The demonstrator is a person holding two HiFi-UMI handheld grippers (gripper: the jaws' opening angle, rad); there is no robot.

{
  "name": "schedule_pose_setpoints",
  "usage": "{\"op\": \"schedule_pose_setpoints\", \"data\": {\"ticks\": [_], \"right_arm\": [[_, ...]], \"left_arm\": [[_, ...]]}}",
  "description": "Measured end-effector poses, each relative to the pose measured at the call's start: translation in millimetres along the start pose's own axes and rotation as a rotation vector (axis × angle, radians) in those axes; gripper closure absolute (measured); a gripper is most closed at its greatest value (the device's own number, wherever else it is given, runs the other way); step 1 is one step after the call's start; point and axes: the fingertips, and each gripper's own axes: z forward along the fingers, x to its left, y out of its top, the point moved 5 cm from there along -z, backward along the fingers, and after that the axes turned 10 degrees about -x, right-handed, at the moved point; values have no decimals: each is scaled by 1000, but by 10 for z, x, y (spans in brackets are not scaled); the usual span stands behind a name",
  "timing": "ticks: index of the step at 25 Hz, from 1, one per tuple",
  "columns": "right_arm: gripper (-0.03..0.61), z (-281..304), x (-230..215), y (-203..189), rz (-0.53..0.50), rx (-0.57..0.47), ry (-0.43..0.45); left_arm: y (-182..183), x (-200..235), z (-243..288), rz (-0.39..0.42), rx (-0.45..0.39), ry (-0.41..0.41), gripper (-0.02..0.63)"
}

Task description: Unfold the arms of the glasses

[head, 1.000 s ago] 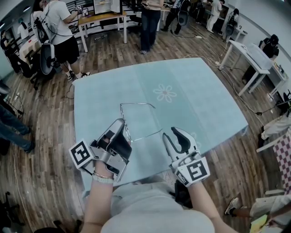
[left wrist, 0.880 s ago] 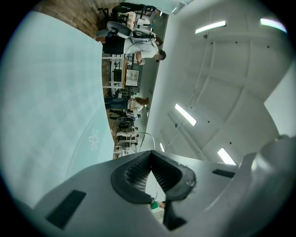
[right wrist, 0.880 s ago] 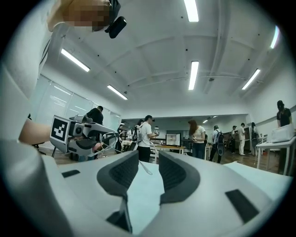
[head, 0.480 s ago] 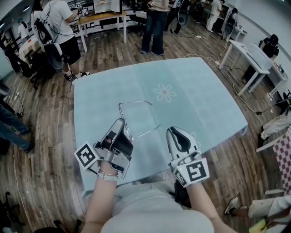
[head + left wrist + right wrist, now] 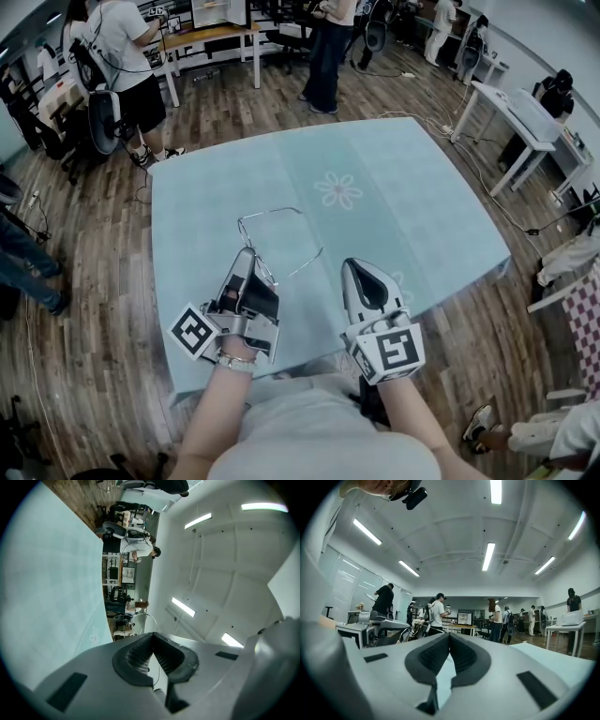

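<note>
Thin wire-frame glasses hang just above the pale blue table, one arm sticking out toward the right. My left gripper is shut on the frame's near left corner. In the left gripper view its pads meet on the wire, and a lens rim loops out beyond them. My right gripper sits a little right of the arm's tip, apart from it. Its jaws have just been closing and are now shut, with nothing seen between the pads.
The tablecloth has a flower print beyond the glasses. The near table edge runs just under both grippers. Several people stand at the far side on the wooden floor. White desks stand at the right.
The right gripper's jaws went from wide open to shut. The left gripper tilted a little, and the glasses shifted slightly up and left, away from the right gripper.
</note>
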Motion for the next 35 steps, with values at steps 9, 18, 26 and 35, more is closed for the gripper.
{"op": "schedule_pose_setpoints", "data": {"ticks": [9,18,26,35], "right_arm": [[572,74,78,-94,48,16,-27],[572,64,166,-156,61,25,-19],[572,83,159,-230,61,55,-38],[572,58,160,-278,73,71,-38]], "left_arm": [[-11,54,-37,31,-68,-55,604],[-138,85,-137,6,-89,-101,604],[-151,96,-145,-31,-105,-113,604],[-200,123,-180,-59,-99,-113,604]]}}
